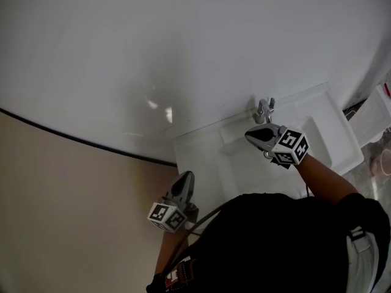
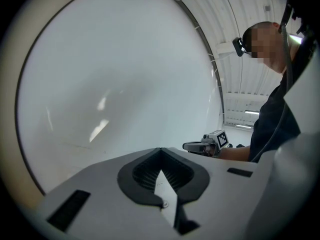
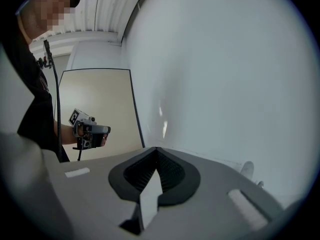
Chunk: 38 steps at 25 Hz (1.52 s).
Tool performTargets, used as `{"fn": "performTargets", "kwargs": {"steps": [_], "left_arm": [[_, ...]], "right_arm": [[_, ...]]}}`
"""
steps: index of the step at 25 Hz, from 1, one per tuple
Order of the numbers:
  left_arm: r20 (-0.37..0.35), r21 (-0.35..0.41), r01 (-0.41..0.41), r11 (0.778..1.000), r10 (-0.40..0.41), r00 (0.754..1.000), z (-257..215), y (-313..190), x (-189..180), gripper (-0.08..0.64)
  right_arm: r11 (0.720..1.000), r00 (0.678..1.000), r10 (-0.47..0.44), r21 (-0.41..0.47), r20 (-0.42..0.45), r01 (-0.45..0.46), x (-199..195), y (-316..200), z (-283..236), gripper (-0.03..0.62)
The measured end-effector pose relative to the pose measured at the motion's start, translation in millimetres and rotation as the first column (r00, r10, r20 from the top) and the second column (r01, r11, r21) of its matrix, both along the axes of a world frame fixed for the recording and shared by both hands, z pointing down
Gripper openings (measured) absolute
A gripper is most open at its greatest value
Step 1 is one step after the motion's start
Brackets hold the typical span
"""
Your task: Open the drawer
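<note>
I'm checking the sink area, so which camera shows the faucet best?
The head view: the faucet stands whole at the back of the sink. The right gripper view catches only a pale sliver that may be it; the left gripper view shows none of it.

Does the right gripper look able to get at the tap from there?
Probably yes: the right gripper hangs beside the tap over the sink, nothing between them, though its shut jaws point past it.
</note>
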<state>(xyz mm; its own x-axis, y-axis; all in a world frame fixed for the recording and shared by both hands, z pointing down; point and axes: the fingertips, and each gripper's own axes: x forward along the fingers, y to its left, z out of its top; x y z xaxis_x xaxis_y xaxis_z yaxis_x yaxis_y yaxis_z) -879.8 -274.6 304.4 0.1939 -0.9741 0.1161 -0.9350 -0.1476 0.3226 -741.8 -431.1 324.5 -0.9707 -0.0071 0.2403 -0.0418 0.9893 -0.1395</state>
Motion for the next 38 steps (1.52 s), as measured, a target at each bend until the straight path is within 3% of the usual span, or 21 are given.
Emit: {"fn": "performTargets", "kwargs": {"steps": [6,13,25,32,38], "left_arm": [[0.018,0.011,-0.179,0.984,0.178,0.984,0,-25,9,0.000],[-0.002,0.001,-0.400,0.917,0.400,0.917,7,-66,60,0.000],[0.032,-0.099,-0.584,0.806,0.589,0.807,33,-145,248,0.000],[0.033,-0.184,-0.700,0.690,0.716,0.698,72,-191,375,0.000],[0.000,-0.247,-0.813,0.528,0.839,0.545,118,-206,492,0.000]], "right_arm": [[0.989,0.989,0.146,0.021,-0.012,-0.145,15,-1,-5,-0.002],[0.935,0.935,0.353,0.014,-0.009,-0.353,77,-18,-2,-0.002],[0.835,0.835,0.549,-0.043,0.034,-0.548,277,-72,38,-0.002],[0.756,0.757,0.653,-0.082,0.023,-0.650,393,-96,86,-0.003],[0.653,0.656,0.754,-0.114,0.016,-0.748,492,-98,130,-0.002]]}}
